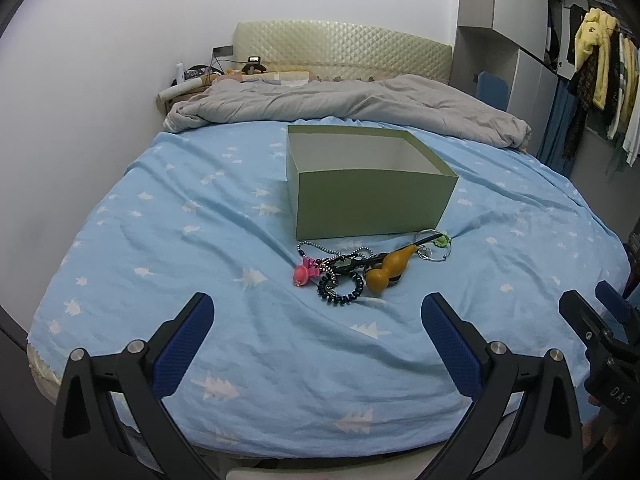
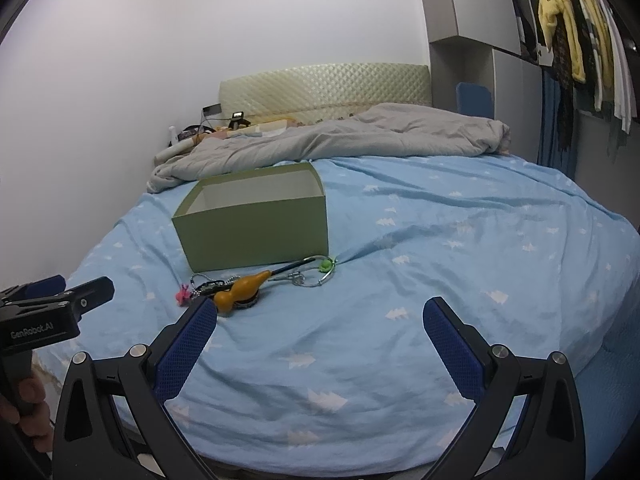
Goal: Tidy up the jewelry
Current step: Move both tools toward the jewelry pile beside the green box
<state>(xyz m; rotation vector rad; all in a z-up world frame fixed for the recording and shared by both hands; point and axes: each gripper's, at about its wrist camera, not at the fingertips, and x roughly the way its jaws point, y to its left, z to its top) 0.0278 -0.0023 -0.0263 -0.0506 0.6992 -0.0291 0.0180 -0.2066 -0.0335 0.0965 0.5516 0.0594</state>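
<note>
An open, empty green box (image 1: 372, 200) (image 2: 256, 232) stands on the blue bed sheet (image 1: 200, 240). In front of it lies a jewelry pile: an orange gourd pendant (image 1: 386, 268) (image 2: 240, 288), a pink charm (image 1: 302, 274) (image 2: 183, 295), a black coil hair tie (image 1: 340, 290), a bead chain (image 1: 320, 246) and a silver bangle with a green charm (image 1: 434, 245) (image 2: 320, 270). My left gripper (image 1: 316, 312) is open and empty, short of the pile. My right gripper (image 2: 320, 316) is open and empty, to the right of the pile; it also shows in the left wrist view (image 1: 592, 312).
A grey duvet (image 1: 340, 104) is bunched at the head of the bed before a cream headboard (image 1: 340, 52). Clutter sits on a bedside ledge (image 1: 192, 80). Clothes (image 1: 600, 72) hang at the right by grey cabinets.
</note>
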